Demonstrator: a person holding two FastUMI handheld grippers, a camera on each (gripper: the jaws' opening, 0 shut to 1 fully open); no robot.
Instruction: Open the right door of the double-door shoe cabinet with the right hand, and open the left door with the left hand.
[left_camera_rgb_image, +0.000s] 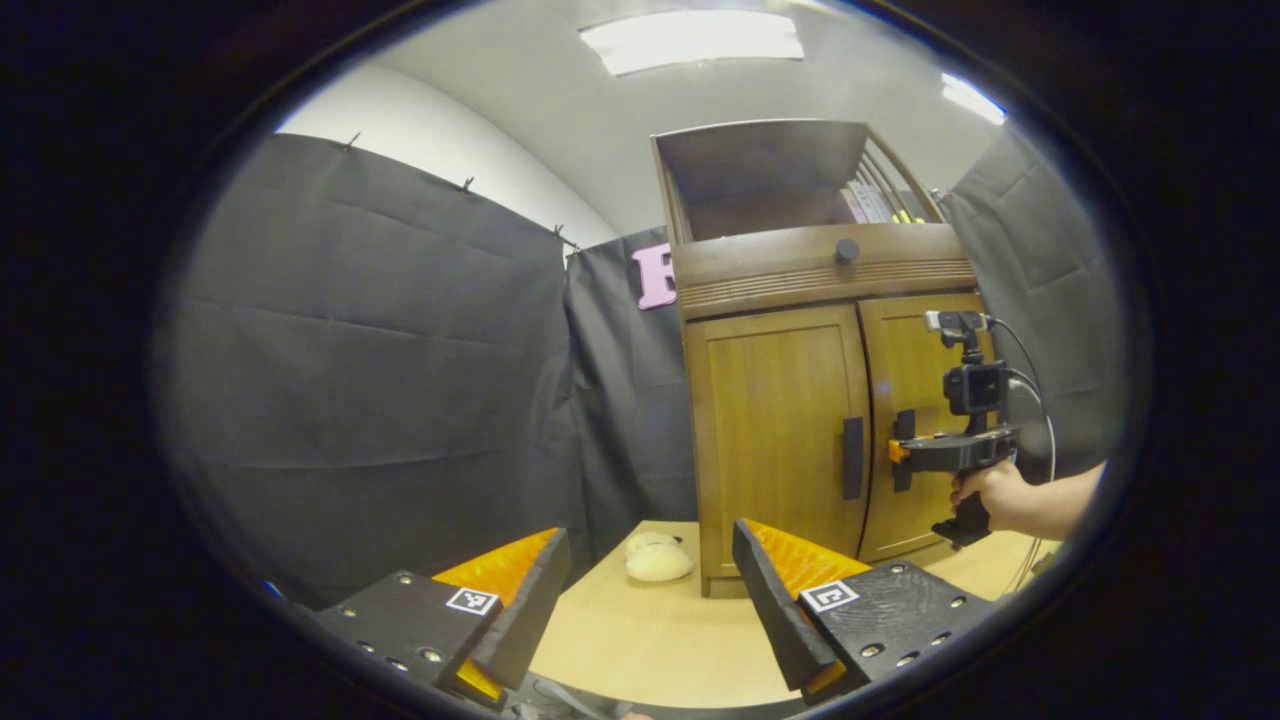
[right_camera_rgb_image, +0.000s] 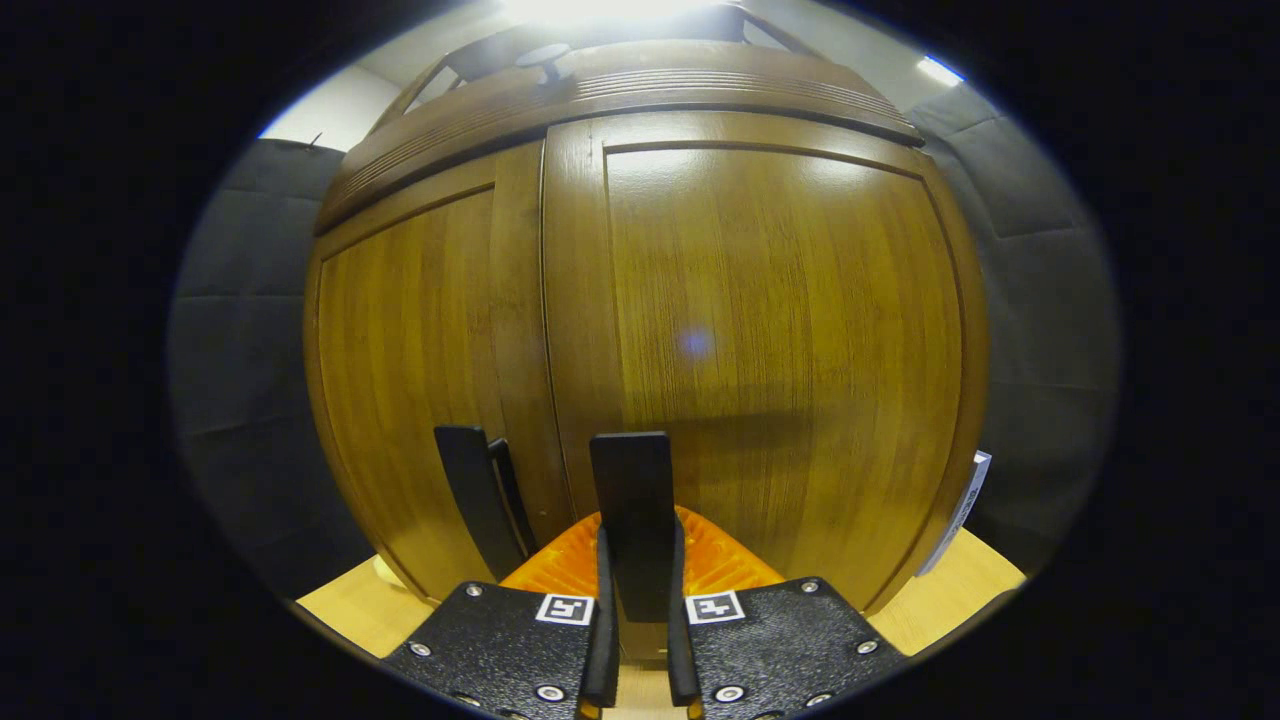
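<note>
A brown wooden shoe cabinet stands on the table with both doors closed. The left door carries a dark vertical handle. In the left gripper view my left gripper is open, well back from the cabinet, with nothing between its fingers. Farther off in that view, a hand holds the right gripper at the right door's handle. In the right gripper view the right door looms close, and my right gripper is shut on its dark handle. The left door's handle is beside it.
A light wooden table holds the cabinet. A pale fluffy object lies on the table by the cabinet's left front corner. Black cloth walls surround the booth. The cabinet's top shelf is open, with items at its right.
</note>
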